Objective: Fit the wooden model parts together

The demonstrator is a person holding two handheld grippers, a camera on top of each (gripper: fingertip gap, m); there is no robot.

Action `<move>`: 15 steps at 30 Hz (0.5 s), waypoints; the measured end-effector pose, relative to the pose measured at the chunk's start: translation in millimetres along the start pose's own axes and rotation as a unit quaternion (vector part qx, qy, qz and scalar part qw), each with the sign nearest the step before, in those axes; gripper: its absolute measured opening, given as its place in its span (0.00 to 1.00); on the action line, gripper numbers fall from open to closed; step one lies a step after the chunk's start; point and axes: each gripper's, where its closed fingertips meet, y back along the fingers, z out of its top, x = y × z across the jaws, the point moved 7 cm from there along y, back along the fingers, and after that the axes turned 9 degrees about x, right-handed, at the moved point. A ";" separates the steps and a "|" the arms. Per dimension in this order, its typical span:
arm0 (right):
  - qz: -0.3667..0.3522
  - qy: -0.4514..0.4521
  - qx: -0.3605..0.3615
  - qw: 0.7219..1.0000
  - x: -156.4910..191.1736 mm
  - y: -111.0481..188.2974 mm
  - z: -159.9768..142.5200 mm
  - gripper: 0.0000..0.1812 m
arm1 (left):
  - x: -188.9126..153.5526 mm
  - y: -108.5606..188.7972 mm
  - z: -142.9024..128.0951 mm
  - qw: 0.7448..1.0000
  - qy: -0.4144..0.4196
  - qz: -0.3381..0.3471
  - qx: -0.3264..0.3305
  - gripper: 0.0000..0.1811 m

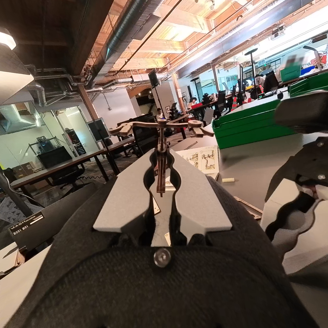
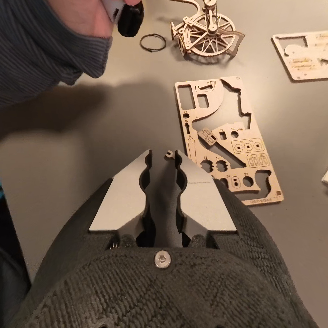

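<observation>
In the left wrist view my left gripper point(image 1: 161, 151) is shut on the stem of a wooden handlebar-and-fork part point(image 1: 160, 124) and holds it upright in the air. My right gripper point(image 2: 163, 152) is open, low over the grey table point(image 2: 88, 142). A tiny wooden piece point(image 2: 168, 154) sits between its tips, close to the right finger. A part-built wooden bicycle model with a spoked wheel point(image 2: 204, 33) stands farther off. A punched-out wooden parts sheet point(image 2: 230, 142) lies to the right of the fingers. The right gripper's grey fingers point(image 1: 273, 213) show at the right of the left wrist view.
A black rubber band point(image 2: 153, 42) lies beside the model. A second wooden sheet point(image 2: 305, 55) is at the far right. A person's sleeved hand point(image 2: 53, 44) is at top left. An instruction booklet point(image 1: 200, 158) and stacked green trays point(image 1: 248, 124) lie beyond. Spacing between my two grippers at the tips: around 20 cm.
</observation>
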 end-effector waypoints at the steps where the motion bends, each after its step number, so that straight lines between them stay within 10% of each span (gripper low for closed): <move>1: -0.005 0.020 -0.004 1.000 -1.0 1.7 -0.3 0.13 | 0.2 0.0 0.0 1.000 0.001 0.000 0.000 0.05; 15: 0.160 0.230 0.033 0.959 -25.7 -1.9 7.5 0.12 | -2.1 -1.5 -0.6 1.000 0.002 -0.018 0.004 0.05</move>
